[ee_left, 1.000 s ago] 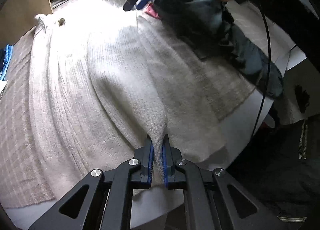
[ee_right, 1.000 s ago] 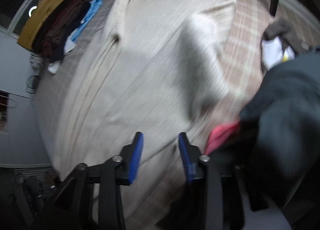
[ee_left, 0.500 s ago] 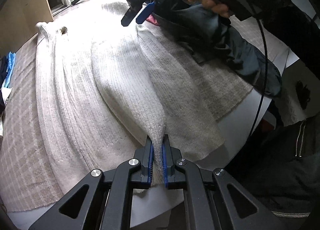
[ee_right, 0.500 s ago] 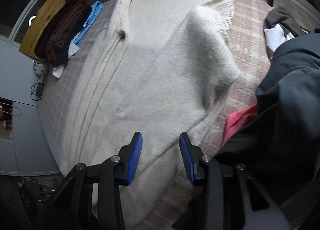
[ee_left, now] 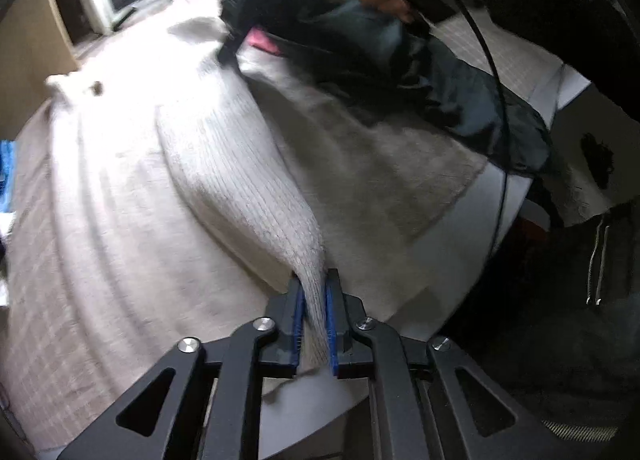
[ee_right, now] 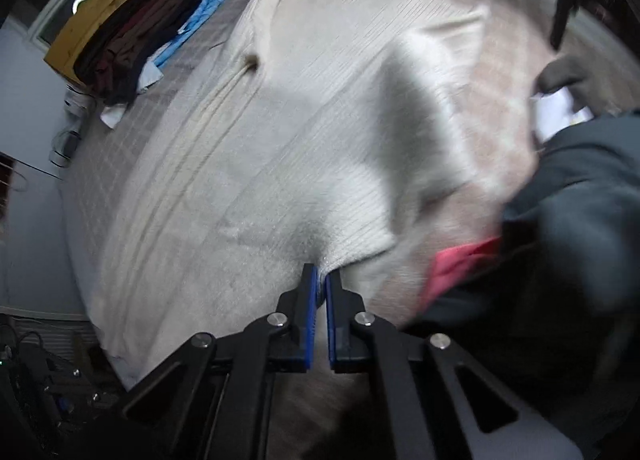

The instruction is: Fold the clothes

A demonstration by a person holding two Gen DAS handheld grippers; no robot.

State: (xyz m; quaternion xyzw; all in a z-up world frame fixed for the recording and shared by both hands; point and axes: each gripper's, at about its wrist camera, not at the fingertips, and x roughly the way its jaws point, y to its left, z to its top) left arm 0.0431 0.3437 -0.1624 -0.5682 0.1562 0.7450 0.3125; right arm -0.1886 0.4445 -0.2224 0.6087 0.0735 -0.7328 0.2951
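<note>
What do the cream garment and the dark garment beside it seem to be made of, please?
Cream sweater: a soft, matte knit, probably wool or acrylic, judging by its fine ribbed rows. Dark garment: likely a smooth synthetic, given its faint sheen, though blur leaves that uncertain.

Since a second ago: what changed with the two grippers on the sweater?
The right gripper, open above the cream sweater until half a second ago, has come down and shut on a fold of its knit. The left gripper stays shut on the sweater's bunched edge, and the dark jacket still lies beside it.
</note>
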